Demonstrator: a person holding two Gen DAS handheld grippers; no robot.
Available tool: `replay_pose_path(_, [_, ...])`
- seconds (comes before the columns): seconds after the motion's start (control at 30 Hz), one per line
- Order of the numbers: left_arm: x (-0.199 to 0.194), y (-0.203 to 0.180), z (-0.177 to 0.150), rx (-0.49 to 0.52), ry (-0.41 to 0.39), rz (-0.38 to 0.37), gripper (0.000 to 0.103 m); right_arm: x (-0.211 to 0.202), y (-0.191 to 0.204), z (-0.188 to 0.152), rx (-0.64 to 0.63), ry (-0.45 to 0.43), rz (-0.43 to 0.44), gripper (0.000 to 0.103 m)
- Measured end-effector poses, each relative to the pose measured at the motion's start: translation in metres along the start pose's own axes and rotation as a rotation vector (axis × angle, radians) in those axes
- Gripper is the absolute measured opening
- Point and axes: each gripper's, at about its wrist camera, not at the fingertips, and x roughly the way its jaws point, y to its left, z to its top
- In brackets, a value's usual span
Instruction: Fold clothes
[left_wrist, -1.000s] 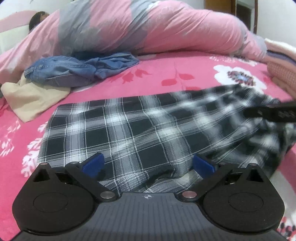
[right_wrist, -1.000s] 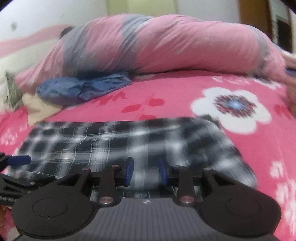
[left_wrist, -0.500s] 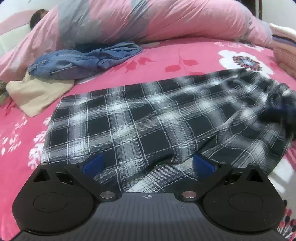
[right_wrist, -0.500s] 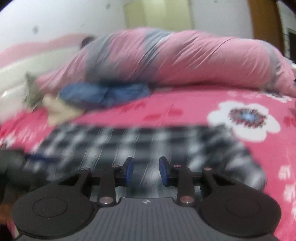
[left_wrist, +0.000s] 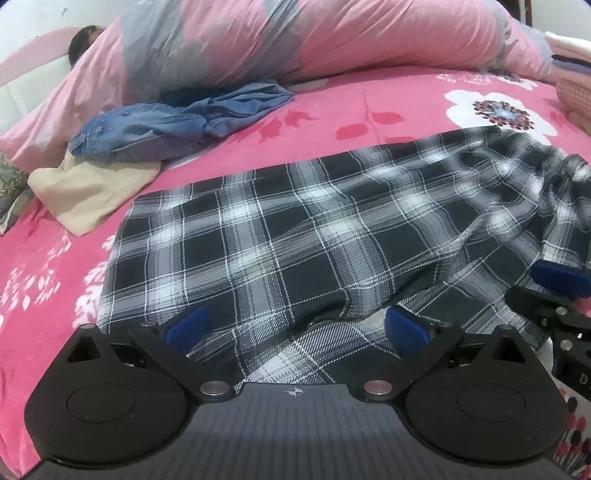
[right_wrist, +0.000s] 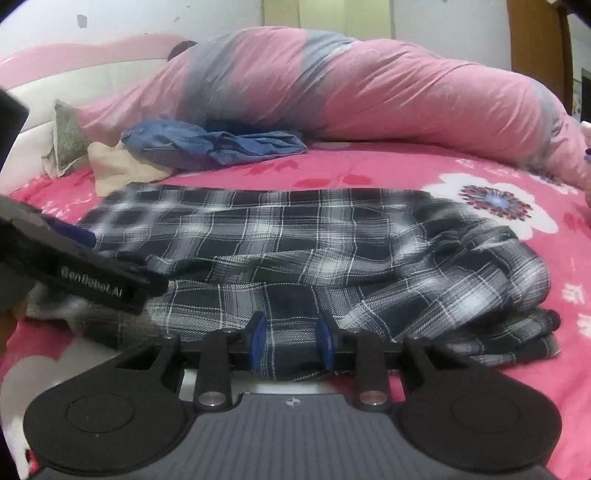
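A black-and-white plaid garment (left_wrist: 295, 240) lies spread on the pink floral bedsheet (left_wrist: 351, 110); its right end is bunched in loose folds (right_wrist: 480, 266). My left gripper (left_wrist: 295, 325) is open, its blue pads wide apart over the garment's near edge. My right gripper (right_wrist: 291, 338) has its jaws a narrow gap apart, with the garment's near edge lying between the blue pads; it also shows at the right of the left wrist view (left_wrist: 554, 291). The left gripper's body crosses the left of the right wrist view (right_wrist: 74, 269).
A crumpled blue denim garment (left_wrist: 177, 125) and a cream cloth (left_wrist: 92, 184) lie at the back left of the bed. A long pink-and-grey duvet (left_wrist: 295, 40) covers a lying person along the far side. A patterned pillow (right_wrist: 66, 136) leans at the headboard.
The right gripper has come down to the garment's near right edge and the cloth's right end has bunched up. The left gripper has stayed open over the near edge.
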Motion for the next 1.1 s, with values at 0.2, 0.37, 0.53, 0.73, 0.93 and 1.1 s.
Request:
replay_pose_path(0.2, [-0.001, -0.001, 0.000, 0.002, 0.003, 0.014, 0.103, 0.001, -0.004, -0.003, 0.012, -0.008, 0.012, 0.032])
replay_pose_path(0.37, [-0.002, -0.002, -0.002, -0.006, 0.005, 0.019, 0.103, 0.000, -0.008, -0.005, 0.016, -0.012, 0.017, 0.032])
replay_pose_path(0.53, [-0.001, 0.002, -0.004, -0.028, 0.002, 0.003, 0.103, 0.000, -0.009, -0.005, 0.024, -0.011, 0.024, 0.032])
replay_pose_path(0.73, [0.006, 0.022, -0.010, -0.149, 0.016, -0.089, 0.103, 0.000, -0.010, -0.006, 0.035, -0.014, 0.033, 0.033])
replay_pose_path(0.93, [0.003, 0.024, -0.019, -0.155, -0.031, -0.110, 0.103, 0.000, -0.011, -0.009, 0.044, -0.031, 0.040, 0.034])
replay_pose_path(1.1, [0.004, 0.022, -0.023, -0.175, -0.063, -0.107, 0.103, -0.001, -0.019, -0.012, 0.088, -0.046, 0.076, 0.034])
